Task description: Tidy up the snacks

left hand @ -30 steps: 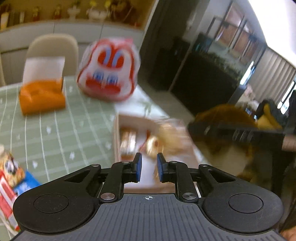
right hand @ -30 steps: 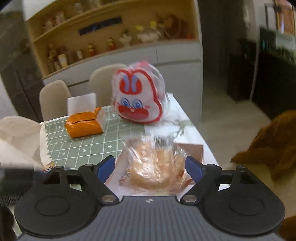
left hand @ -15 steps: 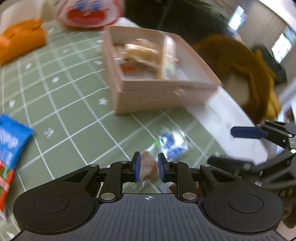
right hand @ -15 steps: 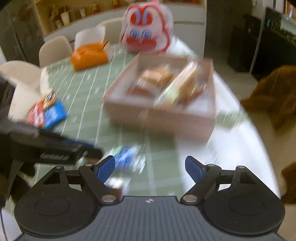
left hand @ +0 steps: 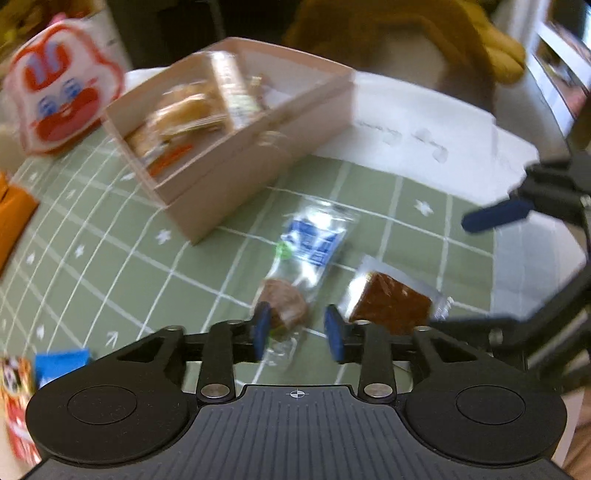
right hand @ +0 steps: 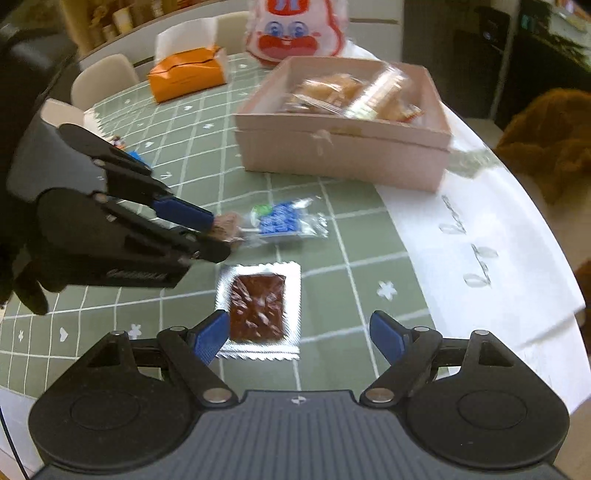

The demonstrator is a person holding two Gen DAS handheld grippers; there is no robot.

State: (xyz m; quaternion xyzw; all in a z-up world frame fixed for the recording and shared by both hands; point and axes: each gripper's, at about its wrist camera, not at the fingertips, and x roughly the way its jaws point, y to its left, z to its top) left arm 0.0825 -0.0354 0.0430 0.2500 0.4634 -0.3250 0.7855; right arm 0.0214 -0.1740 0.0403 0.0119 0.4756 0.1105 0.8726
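- Green cloth with a white grid (left hand: 110,258) covers most of the tabletop (right hand: 498,258); the bare white edge bears faint handwriting.
- Pink cardboard box (right hand: 343,155), open-topped, stands on the cloth and holds several wrapped snacks (right hand: 332,92), blurred in both views.
- Clear wrapper with a blue label (left hand: 314,240) lies on the cloth in front of the box; a brown cake (left hand: 284,302) shows at its near end.
- Silver foil packet with a dark brown square inside (right hand: 258,310) lies flat on the cloth, just beside the blue-label wrapper and nearer the table edge.
- Left hand-held gripper (left hand: 297,332): jaws opening, about half apart, pointing steeply down; the brown cake end of the wrapper sits between the blue pads (left hand: 260,328), against the left one and clear of the right one.
- Right hand-held gripper (right hand: 301,334): jaws wide apart, nothing gripped; it hangs over the foil packet, whose left edge lies by the left pad.
- Red-and-white rabbit-face bag (right hand: 295,29) stands beyond the box.
- Orange tissue box (right hand: 188,74) with white paper showing sits further back on the cloth.
- Blue and red snack packs (left hand: 44,373) lie at the left edge of the left view, partly cut off.
- Brown plush shape (right hand: 546,140) lies off the table to the right.
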